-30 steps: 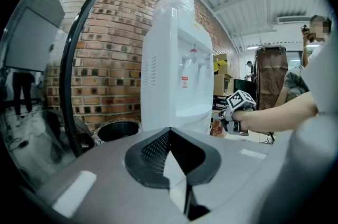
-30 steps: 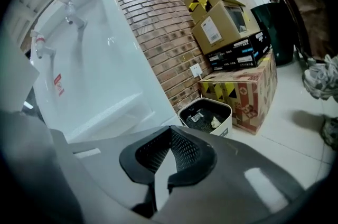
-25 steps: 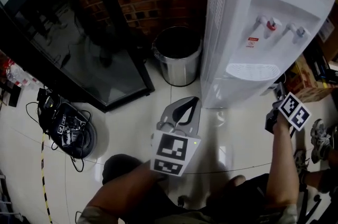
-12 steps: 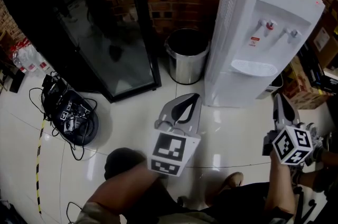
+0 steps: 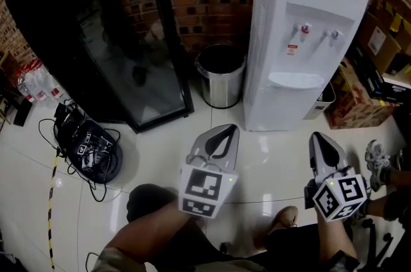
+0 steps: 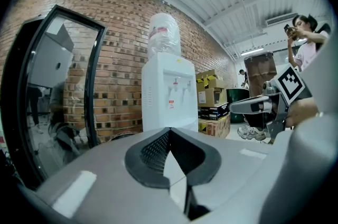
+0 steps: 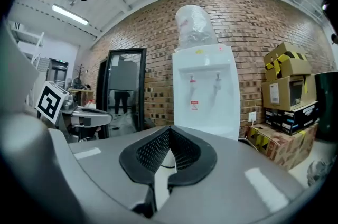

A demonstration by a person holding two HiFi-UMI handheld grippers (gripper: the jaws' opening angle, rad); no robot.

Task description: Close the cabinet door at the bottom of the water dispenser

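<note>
The dispenser [image 5: 282, 40] stands against the brick wall, with a steel bin [image 5: 221, 75] just beside it on one side and cardboard boxes [image 5: 352, 107] on the other. Its bottom door [image 5: 276, 107] is the low front panel under the drip tray. From the steep head view the panel looks flush with the body, but I cannot tell whether it is latched or only resting to. Neither gripper view shows it, since each gripper's own body blocks the lower front. Both tools are held back over the tiled floor, well apart from the dispenser. The left gripper [image 5: 229, 130] has its jaws pressed together on nothing, and so does the right gripper [image 5: 319, 136]. The main risk, as I judge it, is treating the door as closed when it is not caught, in which case it could drift open unnoticed. If another push is needed, the narrow closed tips could skid across the smooth white panel and jab the side wall or knock the bin. A push placed too high would land on the tray or taps rather than the door. Too much force could rock the tall, top-heavy cabinet with its bottle on top.
</note>
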